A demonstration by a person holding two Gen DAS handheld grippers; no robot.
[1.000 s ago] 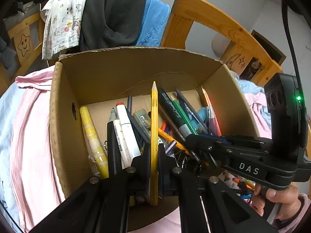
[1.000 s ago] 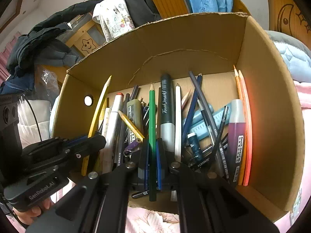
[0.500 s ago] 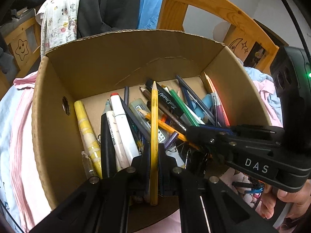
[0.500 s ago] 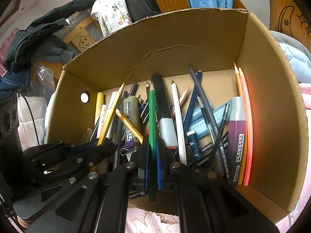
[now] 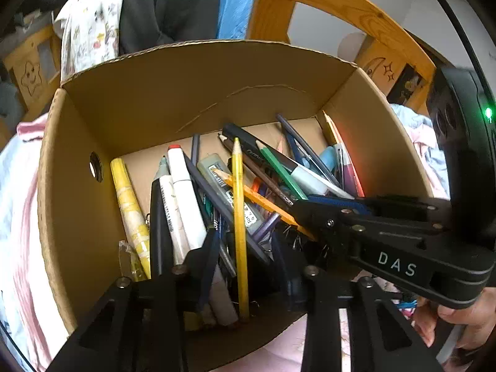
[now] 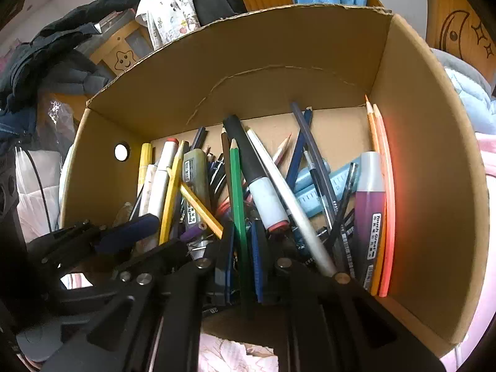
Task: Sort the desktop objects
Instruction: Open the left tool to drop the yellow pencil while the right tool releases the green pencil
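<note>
An open cardboard box [image 5: 192,93] [image 6: 279,71] holds a jumble of several pens, markers and pencils. In the left wrist view my left gripper [image 5: 248,245] stands open over the near end of the box, and a yellow pencil [image 5: 239,214] rests loose between its spread fingers, leaning on the pile. In the right wrist view my right gripper [image 6: 241,245] has its fingers slightly apart around a green pencil [image 6: 237,192], which lies on the pile. The right gripper also shows in the left wrist view [image 5: 313,207], and the left gripper shows in the right wrist view [image 6: 130,232].
The box sits on pink and light-blue bedding [image 5: 21,217]. A wooden bed frame [image 5: 325,3] draped with clothes [image 5: 167,15] stands behind it. A purple marker [image 6: 369,217] and orange pencils [image 6: 387,186] lean on the box's right wall.
Both grippers moved lower and further into the box. My left gripper opened and let go of the yellow pencil. My right gripper's fingers parted a little around the green pencil.
</note>
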